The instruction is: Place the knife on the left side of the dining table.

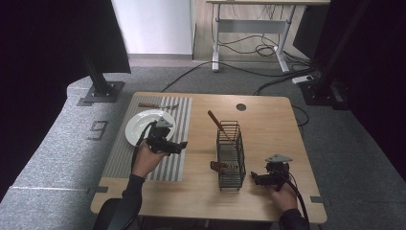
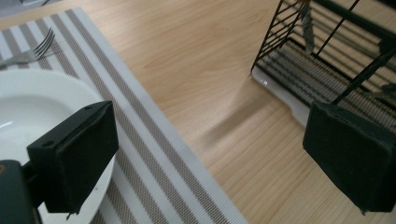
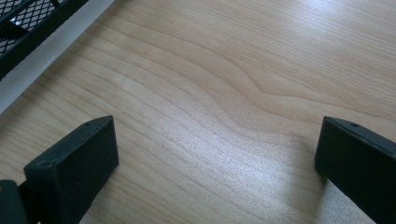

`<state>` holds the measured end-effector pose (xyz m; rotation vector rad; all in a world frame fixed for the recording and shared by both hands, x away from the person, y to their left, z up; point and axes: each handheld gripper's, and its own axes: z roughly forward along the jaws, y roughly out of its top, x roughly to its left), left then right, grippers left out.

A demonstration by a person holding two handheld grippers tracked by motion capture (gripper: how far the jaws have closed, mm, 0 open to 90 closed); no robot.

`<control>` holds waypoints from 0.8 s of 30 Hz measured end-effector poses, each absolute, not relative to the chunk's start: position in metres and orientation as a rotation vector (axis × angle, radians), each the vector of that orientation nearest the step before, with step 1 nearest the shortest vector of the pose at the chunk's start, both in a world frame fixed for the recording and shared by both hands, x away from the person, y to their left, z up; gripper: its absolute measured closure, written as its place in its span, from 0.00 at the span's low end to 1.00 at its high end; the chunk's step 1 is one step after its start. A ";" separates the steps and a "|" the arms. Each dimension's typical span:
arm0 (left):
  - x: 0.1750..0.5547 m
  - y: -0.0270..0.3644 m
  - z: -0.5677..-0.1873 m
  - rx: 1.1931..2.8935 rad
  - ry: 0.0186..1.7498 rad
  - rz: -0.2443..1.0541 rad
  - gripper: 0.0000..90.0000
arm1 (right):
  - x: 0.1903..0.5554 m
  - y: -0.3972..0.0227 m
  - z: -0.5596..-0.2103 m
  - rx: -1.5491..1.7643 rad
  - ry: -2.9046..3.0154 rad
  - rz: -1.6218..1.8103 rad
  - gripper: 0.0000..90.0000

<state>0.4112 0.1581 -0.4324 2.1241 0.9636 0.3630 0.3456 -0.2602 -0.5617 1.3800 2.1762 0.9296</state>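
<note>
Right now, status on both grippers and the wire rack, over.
Left gripper open, empty, over placemat edge beside white plate. Right gripper open, empty, over bare table. Wire rack upright between them, wooden-handled utensil inside.

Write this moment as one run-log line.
left gripper: open, over placemat | right gripper: open, empty | fork: beside plate

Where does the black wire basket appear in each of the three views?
High view: the black wire basket stands right of centre on the table.
Left gripper view: its lower part is at the upper right.
Right gripper view: a corner of its base is at the upper left.
Shared landmark: the pale wooden table.
</note>
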 end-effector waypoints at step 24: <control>0.445 0.104 -0.404 2.081 0.969 0.311 0.02 | 0.346 -0.260 -0.562 1.381 2.175 0.930 0.00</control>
